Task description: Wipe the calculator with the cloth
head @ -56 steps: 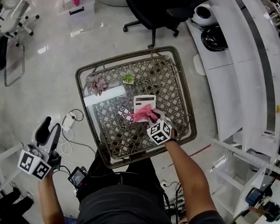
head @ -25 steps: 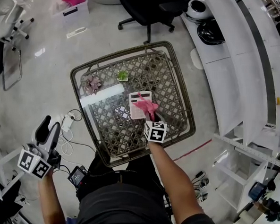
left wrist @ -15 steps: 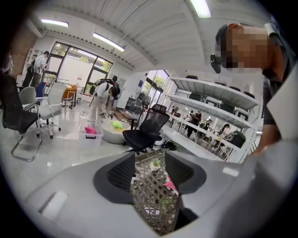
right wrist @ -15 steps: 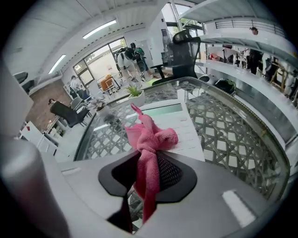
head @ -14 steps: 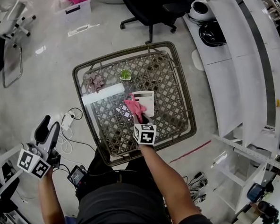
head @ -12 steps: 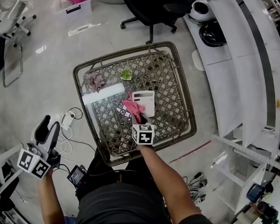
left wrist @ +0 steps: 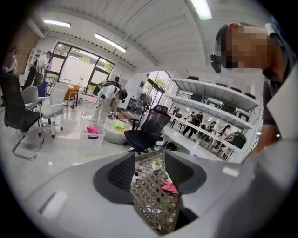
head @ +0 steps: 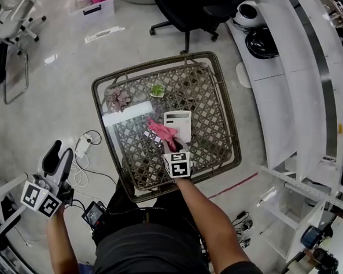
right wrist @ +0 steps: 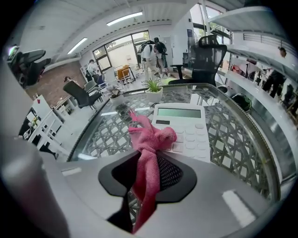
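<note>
**White calculator under a pink cloth on a glass-topped lattice table**

The calculator [right wrist: 181,128] is a flat white plastic rectangle with rounded pale keys and a grey display strip. It lies flat near the middle of the table [head: 208,101], long axis running near to far, display at the far end. The fuzzy, bunched cloth [right wrist: 151,139] rests on its near-left corner, clenched in the right gripper [right wrist: 150,160]. The left gripper [left wrist: 150,174] is off the table at near left, jaws apart and empty.
</note>
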`<state>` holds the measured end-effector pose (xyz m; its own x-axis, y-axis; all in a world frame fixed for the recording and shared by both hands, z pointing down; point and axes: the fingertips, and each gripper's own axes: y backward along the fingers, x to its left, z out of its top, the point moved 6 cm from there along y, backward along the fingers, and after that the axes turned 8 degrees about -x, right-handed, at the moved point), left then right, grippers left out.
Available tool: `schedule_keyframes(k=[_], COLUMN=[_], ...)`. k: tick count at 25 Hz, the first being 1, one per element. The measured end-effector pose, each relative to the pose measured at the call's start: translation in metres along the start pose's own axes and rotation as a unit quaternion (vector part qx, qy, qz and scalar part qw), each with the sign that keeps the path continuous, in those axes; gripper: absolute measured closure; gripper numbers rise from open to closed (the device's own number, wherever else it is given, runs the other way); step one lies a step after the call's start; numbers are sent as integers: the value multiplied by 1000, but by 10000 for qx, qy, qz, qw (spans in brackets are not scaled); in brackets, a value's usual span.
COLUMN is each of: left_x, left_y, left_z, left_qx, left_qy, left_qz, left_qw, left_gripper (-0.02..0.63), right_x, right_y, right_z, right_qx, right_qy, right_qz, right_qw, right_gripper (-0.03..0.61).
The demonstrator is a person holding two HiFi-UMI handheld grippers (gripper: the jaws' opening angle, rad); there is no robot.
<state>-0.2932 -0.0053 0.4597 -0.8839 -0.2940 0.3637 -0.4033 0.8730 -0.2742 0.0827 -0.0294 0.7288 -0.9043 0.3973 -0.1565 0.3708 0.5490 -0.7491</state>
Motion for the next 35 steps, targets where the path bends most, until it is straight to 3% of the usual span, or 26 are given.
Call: schedule_keyframes(k=[12,15,24,30,35], left_x=[0,1,1,1,0], left_y=[-13,-16,-29,-31,-31], left_z=[1,3,15,32,47], left_qx=[13,34,49,-5,-107], left_qy=[-30,-48,-89,-166,-216], left_qz=[-109,-148,-272,-348,-452], left_qw=[9999,9999,9996,9993,9987], left_gripper=[390,390,390,390,390], right_x=[-42,-52,-111,-160,-174], right_y=[14,14,27,48,78], right_z=[-3,-4,-7,-27,-11], right_qx=[328,417,838,1283,789], right_qy=[1209,1284,739,-528,-1302], right_qz=[-113,-222,-957,-1373,-1363], right_qw=[9921,9906,9891,9808,9789], right_gripper=[489,489,488,472,414])
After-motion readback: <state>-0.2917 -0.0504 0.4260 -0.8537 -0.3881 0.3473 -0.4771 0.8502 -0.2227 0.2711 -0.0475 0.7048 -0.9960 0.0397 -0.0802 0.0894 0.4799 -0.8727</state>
